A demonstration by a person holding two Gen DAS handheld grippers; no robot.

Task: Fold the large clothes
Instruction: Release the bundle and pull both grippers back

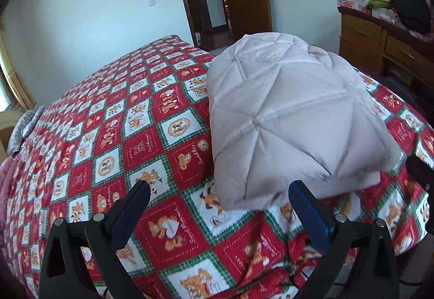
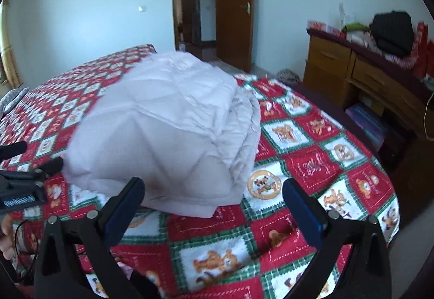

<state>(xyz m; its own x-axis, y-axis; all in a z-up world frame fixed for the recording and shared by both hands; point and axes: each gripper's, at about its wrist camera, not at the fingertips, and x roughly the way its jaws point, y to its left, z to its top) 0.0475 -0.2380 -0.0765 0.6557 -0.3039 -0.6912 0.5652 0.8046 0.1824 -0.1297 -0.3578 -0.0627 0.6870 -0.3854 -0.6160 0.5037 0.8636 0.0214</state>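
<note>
A pale quilted down garment (image 1: 287,114) lies folded in a thick bundle on the bed; it also shows in the right wrist view (image 2: 168,130). My left gripper (image 1: 219,190) is open and empty, just short of the bundle's near edge. My right gripper (image 2: 214,187) is open and empty, its left finger (image 2: 133,190) in front of the bundle's near edge. The left gripper also shows at the left edge of the right wrist view (image 2: 29,163).
The bed carries a red, white and green teddy-bear cover (image 1: 130,136). A wooden dresser (image 2: 352,71) with a black bag (image 2: 393,30) and clutter stands to the right. An open wooden door (image 2: 233,14) is behind. The bed's near edge (image 2: 244,285) is below my grippers.
</note>
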